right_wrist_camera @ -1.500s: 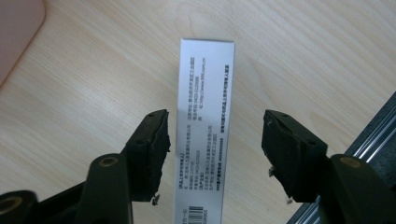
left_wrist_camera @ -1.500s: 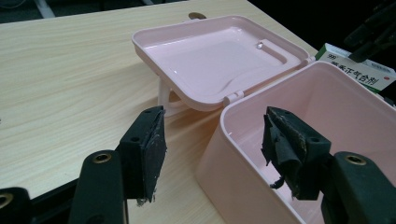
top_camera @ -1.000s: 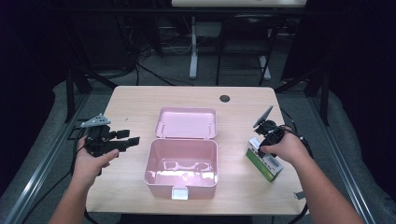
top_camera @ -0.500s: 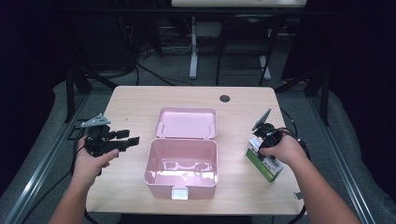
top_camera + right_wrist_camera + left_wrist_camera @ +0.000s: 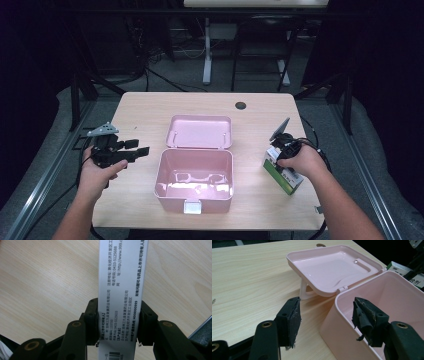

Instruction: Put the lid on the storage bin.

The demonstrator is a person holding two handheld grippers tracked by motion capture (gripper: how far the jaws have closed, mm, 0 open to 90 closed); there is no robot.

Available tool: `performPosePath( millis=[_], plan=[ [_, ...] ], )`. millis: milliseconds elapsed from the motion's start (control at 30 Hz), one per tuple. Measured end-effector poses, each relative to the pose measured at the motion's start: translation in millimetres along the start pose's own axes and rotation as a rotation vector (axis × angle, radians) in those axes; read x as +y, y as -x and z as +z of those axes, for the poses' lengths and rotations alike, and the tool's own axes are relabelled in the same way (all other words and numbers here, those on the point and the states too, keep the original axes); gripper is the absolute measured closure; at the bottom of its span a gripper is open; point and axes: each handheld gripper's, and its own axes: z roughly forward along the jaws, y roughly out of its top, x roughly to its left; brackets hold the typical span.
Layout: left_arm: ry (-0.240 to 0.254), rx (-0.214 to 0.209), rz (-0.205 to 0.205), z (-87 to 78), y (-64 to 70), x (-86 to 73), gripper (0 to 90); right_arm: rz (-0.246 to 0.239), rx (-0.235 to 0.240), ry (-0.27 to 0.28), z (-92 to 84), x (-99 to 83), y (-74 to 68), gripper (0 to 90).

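Observation:
An open pink plastic box (image 5: 161,172) stands at the table's front middle, its lid (image 5: 200,132) laid back behind it. Left of it, just above the table, my left gripper (image 5: 137,147) hovers open and empty, its jaws framing the box's near corner (image 5: 342,332) and lid (image 5: 332,267). A white and green medicine box (image 5: 281,176) lies to the right of the pink box. My right gripper (image 5: 278,153) comes down on it from above. Its jaws have just been closing, and in the right gripper view both pads press the printed white side of the medicine box (image 5: 120,277) held by the right gripper (image 5: 117,322).
A dark round grommet (image 5: 241,105) sits near the table's far edge. Black cables trail off both table sides, and metal frame rails run along the floor left and right. Bare wood lies between the pink box and each hand.
The right hand has shifted very slightly over the medicine box. The left hand and the pink box have kept still.

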Motion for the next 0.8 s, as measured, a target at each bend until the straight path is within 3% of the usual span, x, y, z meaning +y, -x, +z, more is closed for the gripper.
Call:
performPosePath(
  millis=[500, 800],
  plan=[
    [0.001, 0.001, -0.005, 0.0, -1.3, -0.4, 39.3, -0.018, -0.02, -0.01, -4.9, 1.1, -2.0, 61.3],
    [0.002, 0.001, -0.006, -0.3, -1.4, -0.4, 39.2, -0.025, -0.039, -0.011, -20.7, 2.1, -6.0, 61.4]
  ],
)
